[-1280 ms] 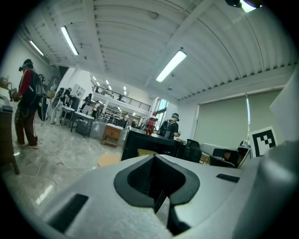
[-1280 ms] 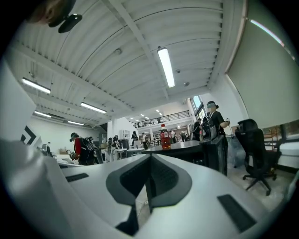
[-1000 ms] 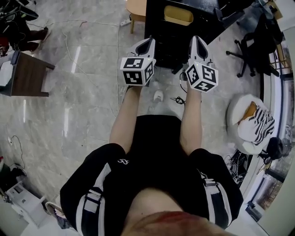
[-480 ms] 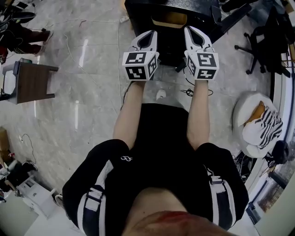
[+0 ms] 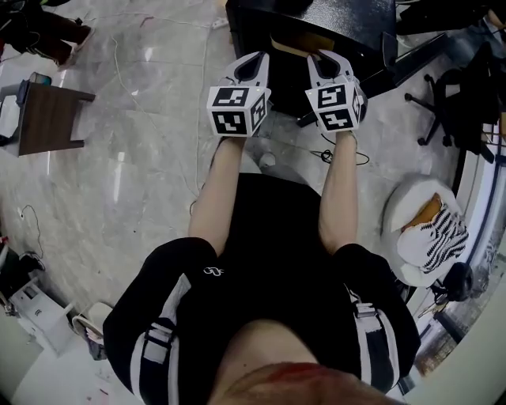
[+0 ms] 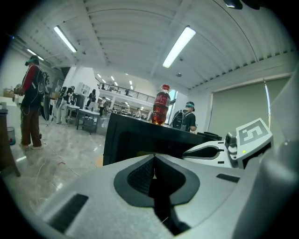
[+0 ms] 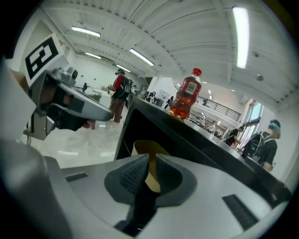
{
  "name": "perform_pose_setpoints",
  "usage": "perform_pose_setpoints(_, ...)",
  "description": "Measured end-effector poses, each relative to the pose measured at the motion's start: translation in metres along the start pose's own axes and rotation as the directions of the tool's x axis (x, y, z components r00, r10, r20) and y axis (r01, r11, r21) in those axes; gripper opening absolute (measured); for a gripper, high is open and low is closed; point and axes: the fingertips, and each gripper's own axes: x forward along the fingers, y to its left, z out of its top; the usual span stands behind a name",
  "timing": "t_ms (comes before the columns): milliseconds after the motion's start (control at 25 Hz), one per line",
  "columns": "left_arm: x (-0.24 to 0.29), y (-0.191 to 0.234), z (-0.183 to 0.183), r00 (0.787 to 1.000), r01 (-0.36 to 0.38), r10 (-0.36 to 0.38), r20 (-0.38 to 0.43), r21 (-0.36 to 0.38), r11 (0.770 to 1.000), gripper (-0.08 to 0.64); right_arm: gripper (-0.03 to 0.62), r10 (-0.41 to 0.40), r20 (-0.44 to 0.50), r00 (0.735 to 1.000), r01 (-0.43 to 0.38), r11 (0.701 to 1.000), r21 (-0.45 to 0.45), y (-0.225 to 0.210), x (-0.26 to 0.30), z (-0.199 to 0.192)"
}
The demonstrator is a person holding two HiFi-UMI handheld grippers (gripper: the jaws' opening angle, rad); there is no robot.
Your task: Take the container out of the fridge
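Note:
A black fridge (image 5: 332, 24) stands open at the top of the head view, with a yellow container (image 5: 294, 43) on its shelf. My left gripper (image 5: 253, 65) and right gripper (image 5: 326, 63) are held side by side just in front of the opening, both shut and empty. In the right gripper view the yellow container (image 7: 142, 148) sits straight ahead inside the fridge (image 7: 187, 140), showing behind the tips of my right gripper (image 7: 152, 161). In the left gripper view my left gripper (image 6: 153, 161) points at the fridge front (image 6: 135, 137). A red bottle (image 7: 185, 94) stands on top.
A dark wooden stool (image 5: 51, 119) stands on the marble floor at the left. An office chair (image 5: 462, 95) and a white cushion with striped cloth (image 5: 431, 229) are at the right. Cables (image 5: 336, 154) lie by the fridge's foot. People (image 6: 30, 107) stand far off.
The person has stepped closer to the fridge. Both grippers have moved forward and now sit right at its open front; both stay shut.

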Motion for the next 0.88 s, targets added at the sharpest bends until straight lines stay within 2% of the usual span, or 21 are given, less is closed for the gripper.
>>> perform_pose_setpoints(120, 0.005, 0.006, -0.002, 1.0, -0.006, 0.006, -0.004, -0.006, 1.0, 0.008, 0.015, 0.035, -0.069, 0.997, -0.043, 0.993, -0.113, 0.005, 0.021, -0.009)
perform_pose_setpoints(240, 0.008, 0.012, -0.004, 1.0, -0.013, 0.013, -0.004, -0.018, 1.0, 0.008, 0.02, 0.079, -0.133, 0.988, -0.106, 0.971, -0.213, 0.014, 0.038, -0.015)
perform_pose_setpoints(320, 0.01, 0.017, -0.006, 1.0, -0.021, 0.021, -0.006, -0.024, 1.0, 0.008, 0.099, 0.103, -0.175, 0.979, -0.148, 0.952, -0.267, 0.017, 0.049, -0.019)
perform_pose_setpoints(360, 0.011, 0.019, -0.006, 1.0, -0.024, 0.024, -0.008, -0.026, 0.999, 0.008, 0.099, 0.113, -0.194, 0.975, -0.166, 0.943, -0.287, 0.018, 0.054, -0.021)
perform_pose_setpoints(600, 0.012, 0.029, -0.011, 0.999, -0.041, 0.041, -0.014, -0.038, 0.998, 0.008, 0.094, 0.148, -0.269, 0.952, -0.237, 0.911, -0.338, 0.025, 0.07, -0.033)
perform_pose_setpoints(720, 0.013, 0.028, -0.009, 0.999, -0.041, 0.04, -0.012, -0.035, 0.999, 0.008, 0.058, 0.142, -0.279, 0.95, -0.238, 0.906, -0.349, 0.026, 0.074, -0.036)
perform_pose_setpoints(880, 0.014, 0.025, -0.007, 0.999, -0.037, 0.037, -0.014, -0.02, 0.999, 0.008, 0.048, 0.145, -0.282, 0.948, -0.243, 0.904, -0.352, 0.028, 0.075, -0.037)
